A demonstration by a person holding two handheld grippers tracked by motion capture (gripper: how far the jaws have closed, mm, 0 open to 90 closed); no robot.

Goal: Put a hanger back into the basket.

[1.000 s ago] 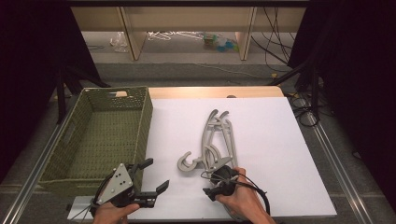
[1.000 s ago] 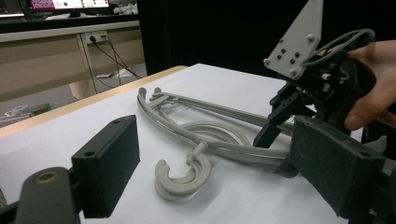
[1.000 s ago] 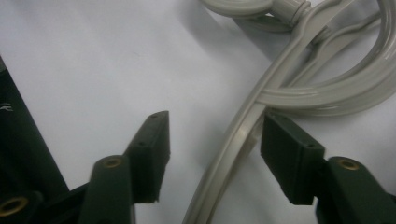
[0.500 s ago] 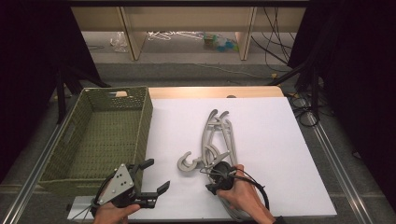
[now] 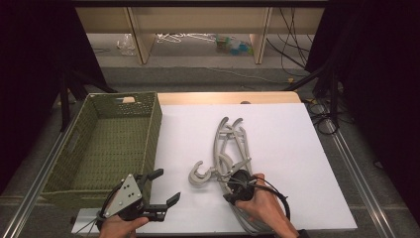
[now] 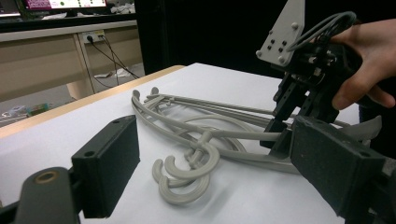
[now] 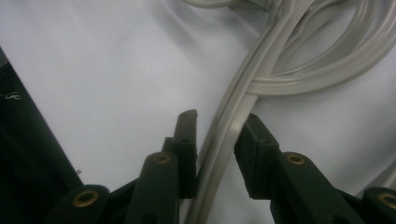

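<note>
Grey hangers on a white worktop, a gripper on either side

At far left a green woven basket (image 5: 106,148) stands on the worktop (image 5: 297,148). Just right of its near corner, the left gripper (image 5: 161,187) hovers with jaws wide apart, gripping nothing. The pile of grey hangers (image 5: 229,153) lies mid-worktop, hooks toward the left gripper. The right gripper (image 7: 217,126) straddles one hanger arm, jaws apart on either side, not yet clamped.

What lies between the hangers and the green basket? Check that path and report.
Nothing visible stands on the white table top between the hangers and the basket. The left gripper hangs open nearer the front edge, beside that path. The basket's near wall has to be cleared.
</note>
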